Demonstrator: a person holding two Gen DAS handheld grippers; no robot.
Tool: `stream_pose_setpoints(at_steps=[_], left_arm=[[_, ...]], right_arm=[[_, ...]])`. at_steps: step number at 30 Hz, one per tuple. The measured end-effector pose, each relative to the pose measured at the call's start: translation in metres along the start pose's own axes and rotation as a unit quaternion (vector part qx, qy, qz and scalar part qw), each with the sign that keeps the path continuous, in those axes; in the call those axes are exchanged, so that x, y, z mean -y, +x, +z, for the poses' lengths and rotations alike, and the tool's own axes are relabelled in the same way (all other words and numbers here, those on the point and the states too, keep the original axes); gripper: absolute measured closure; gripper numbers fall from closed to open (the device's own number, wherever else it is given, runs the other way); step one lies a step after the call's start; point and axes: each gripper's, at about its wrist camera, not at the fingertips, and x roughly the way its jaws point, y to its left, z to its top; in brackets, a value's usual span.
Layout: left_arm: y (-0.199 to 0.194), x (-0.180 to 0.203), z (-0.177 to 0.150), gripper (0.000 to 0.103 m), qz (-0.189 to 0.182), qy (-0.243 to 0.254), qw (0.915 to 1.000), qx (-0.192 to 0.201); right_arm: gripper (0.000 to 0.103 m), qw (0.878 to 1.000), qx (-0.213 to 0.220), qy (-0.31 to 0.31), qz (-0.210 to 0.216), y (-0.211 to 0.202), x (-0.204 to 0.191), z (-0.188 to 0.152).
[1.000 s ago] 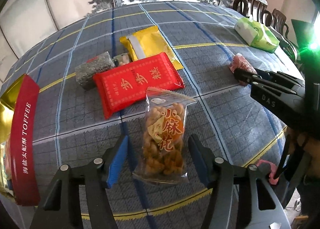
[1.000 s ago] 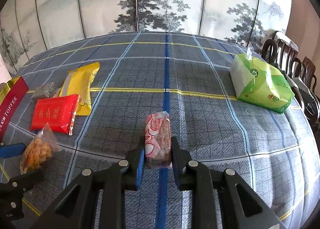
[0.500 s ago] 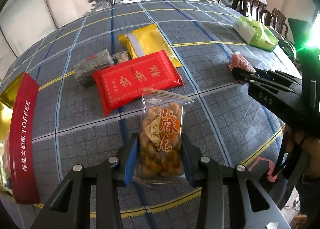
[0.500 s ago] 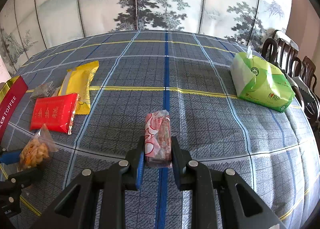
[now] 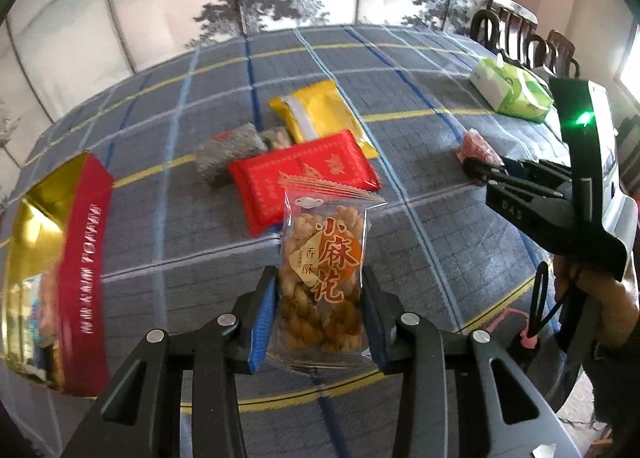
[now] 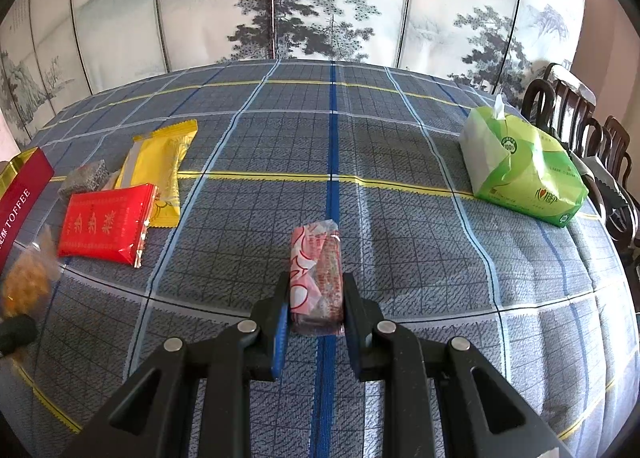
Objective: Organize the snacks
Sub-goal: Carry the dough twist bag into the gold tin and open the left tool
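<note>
My left gripper [image 5: 318,302] is shut on a clear bag of fried dough twists [image 5: 322,274], held a little above the plaid tablecloth [image 5: 440,250]. Behind it lie a red packet [image 5: 296,173], a yellow packet [image 5: 316,113] and a grey sesame bar [image 5: 228,149]. A red and gold toffee box [image 5: 80,254] stands at the left. My right gripper [image 6: 316,298] is shut on a pink wrapped snack [image 6: 318,270] resting low over the cloth. The same gripper shows in the left wrist view as a black tool [image 5: 532,201] held by a hand [image 5: 600,298].
A green tissue pack [image 6: 520,169] sits at the table's right side. Dark wooden chairs [image 6: 580,129] stand past the right edge. A painted folding screen [image 6: 320,1] closes off the back. The red packet [image 6: 104,225] and yellow packet [image 6: 160,165] lie at the left of the right wrist view.
My left gripper closed on the dough-twist bag and lifted it off the cloth, with the view tilting up. The right gripper and its pink snack stayed still.
</note>
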Motion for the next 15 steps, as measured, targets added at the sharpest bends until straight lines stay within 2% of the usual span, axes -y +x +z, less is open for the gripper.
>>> stream_pose_setpoints(at_steps=[8, 15], left_arm=[[-0.035, -0.034, 0.002, 0.067, 0.033, -0.031, 0.9985, 0.030], [-0.066, -0.088, 0.001, 0.067, 0.071, -0.072, 0.9935, 0.051]], right_arm=[[0.080, 1.000, 0.000, -0.003, -0.004, 0.000, -0.003, 0.000], [0.080, 1.000, 0.000, -0.006, -0.008, 0.000, -0.004, -0.001]])
